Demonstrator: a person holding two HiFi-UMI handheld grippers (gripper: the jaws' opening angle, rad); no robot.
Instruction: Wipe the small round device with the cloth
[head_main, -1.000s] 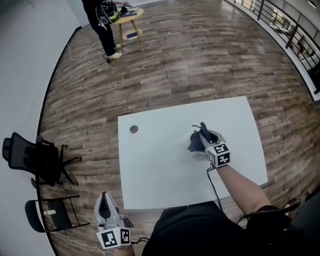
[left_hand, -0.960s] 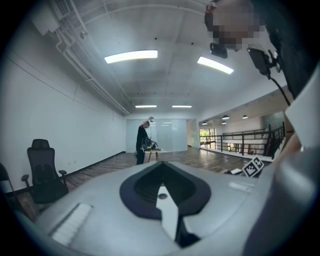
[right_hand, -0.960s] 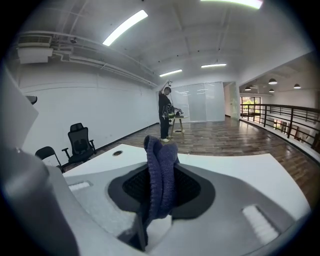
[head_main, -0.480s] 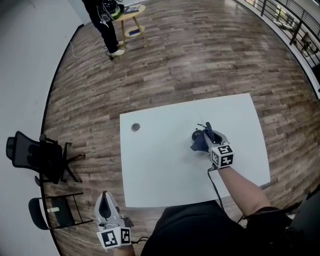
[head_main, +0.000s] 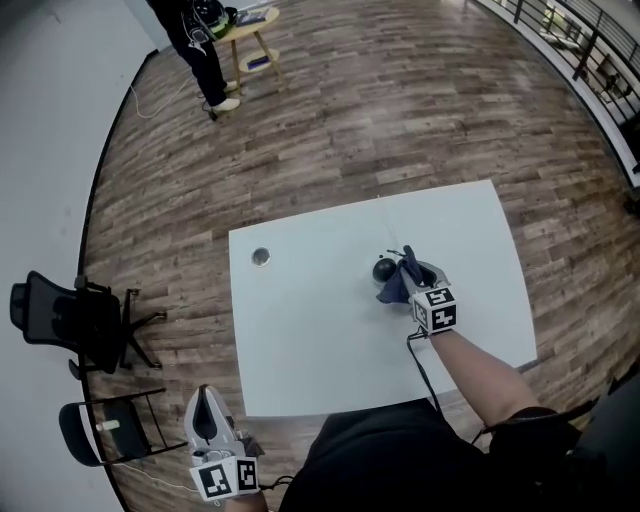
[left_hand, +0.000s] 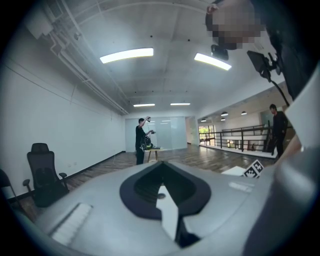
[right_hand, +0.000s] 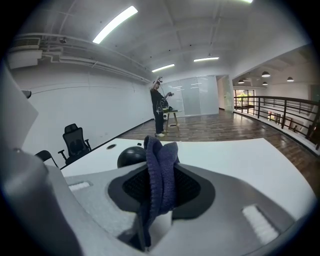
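The right gripper, arm stretched forward, pinches the cloth between its jaws; the left gripper hangs low, jaws together.

The right gripper sinks a little with its blue cloth — the black round device now shows more fully beside it.

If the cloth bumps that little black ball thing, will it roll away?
Probably, yes. The device looks round like a ball and sits on the smooth table, so a push might roll it. The cloth is bunched in soft folds, so it will likely bend around it rather than shove hard.
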